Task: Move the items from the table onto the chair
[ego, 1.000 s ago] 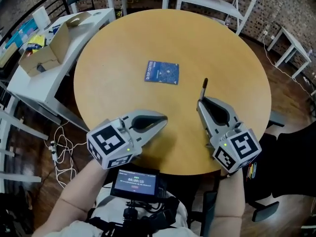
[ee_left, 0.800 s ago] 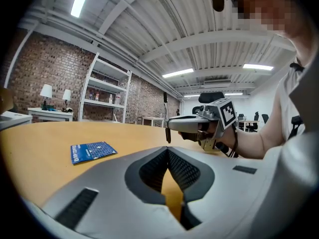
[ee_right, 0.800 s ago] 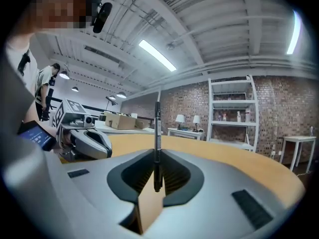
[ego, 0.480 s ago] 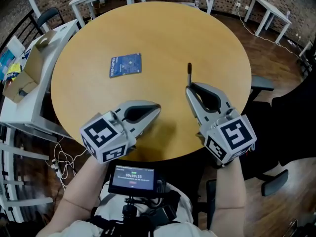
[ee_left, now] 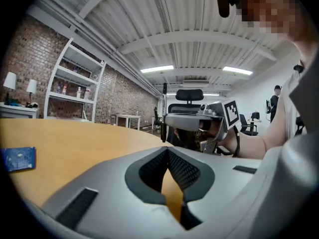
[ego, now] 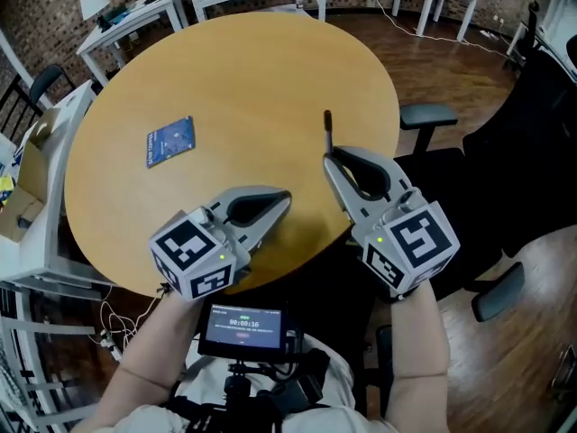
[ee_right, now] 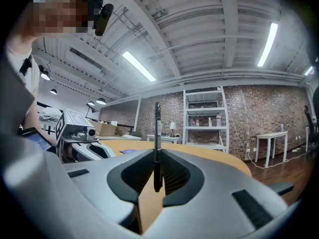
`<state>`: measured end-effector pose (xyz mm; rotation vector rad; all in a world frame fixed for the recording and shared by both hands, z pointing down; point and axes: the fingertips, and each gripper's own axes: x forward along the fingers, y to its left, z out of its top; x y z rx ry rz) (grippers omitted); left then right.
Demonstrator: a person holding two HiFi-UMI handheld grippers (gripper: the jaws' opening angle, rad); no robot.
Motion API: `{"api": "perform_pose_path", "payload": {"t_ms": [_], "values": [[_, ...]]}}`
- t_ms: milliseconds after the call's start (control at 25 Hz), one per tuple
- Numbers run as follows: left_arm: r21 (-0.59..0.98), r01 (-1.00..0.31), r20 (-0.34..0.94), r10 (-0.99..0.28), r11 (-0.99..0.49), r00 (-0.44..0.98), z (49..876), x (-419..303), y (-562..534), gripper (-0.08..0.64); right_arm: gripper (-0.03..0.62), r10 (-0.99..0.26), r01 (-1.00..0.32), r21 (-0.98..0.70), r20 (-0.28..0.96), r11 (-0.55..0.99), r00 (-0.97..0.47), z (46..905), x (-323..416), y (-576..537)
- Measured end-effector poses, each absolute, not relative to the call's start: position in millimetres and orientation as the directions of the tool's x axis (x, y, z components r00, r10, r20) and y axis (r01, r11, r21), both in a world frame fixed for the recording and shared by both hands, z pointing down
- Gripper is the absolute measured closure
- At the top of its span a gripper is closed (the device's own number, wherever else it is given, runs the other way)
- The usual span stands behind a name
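A black pen (ego: 328, 126) stands upright in my right gripper (ego: 330, 158), which is shut on it above the round table's (ego: 225, 70) right edge. The right gripper view shows the pen (ee_right: 157, 133) pinched between the pads. My left gripper (ego: 285, 198) hovers over the table's near edge, shut, with nothing in it. A blue packet (ego: 170, 141) lies flat on the table to the left, also seen in the left gripper view as the packet (ee_left: 18, 159). The black office chair (ego: 469, 165) stands just right of the table, beyond the right gripper.
White desks (ego: 126, 16) and a shelf unit stand behind the table. An open cardboard box (ego: 27, 174) sits on a desk at the far left. Cables lie on the floor at lower left. The chair's armrest (ego: 427, 114) is close to the table's rim.
Both grippers have swung to the right, from over the table's middle toward its right edge and the chair. The pen has stayed in the right gripper. The blue packet has not moved on the table.
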<state>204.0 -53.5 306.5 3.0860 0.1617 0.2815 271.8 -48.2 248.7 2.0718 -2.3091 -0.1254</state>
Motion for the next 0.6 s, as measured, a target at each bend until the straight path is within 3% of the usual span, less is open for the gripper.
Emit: {"api": "perform_pose_path", "payload": {"t_ms": [600], "values": [[0.049, 0.233, 0.177, 0.238, -0.971, 0.955, 304.4, 269.1, 7.2, 0.557, 0.54, -0.995, -0.997, 0.038, -0.07, -0.071, 0.068, 250.8, 332.5, 34.1]]}}
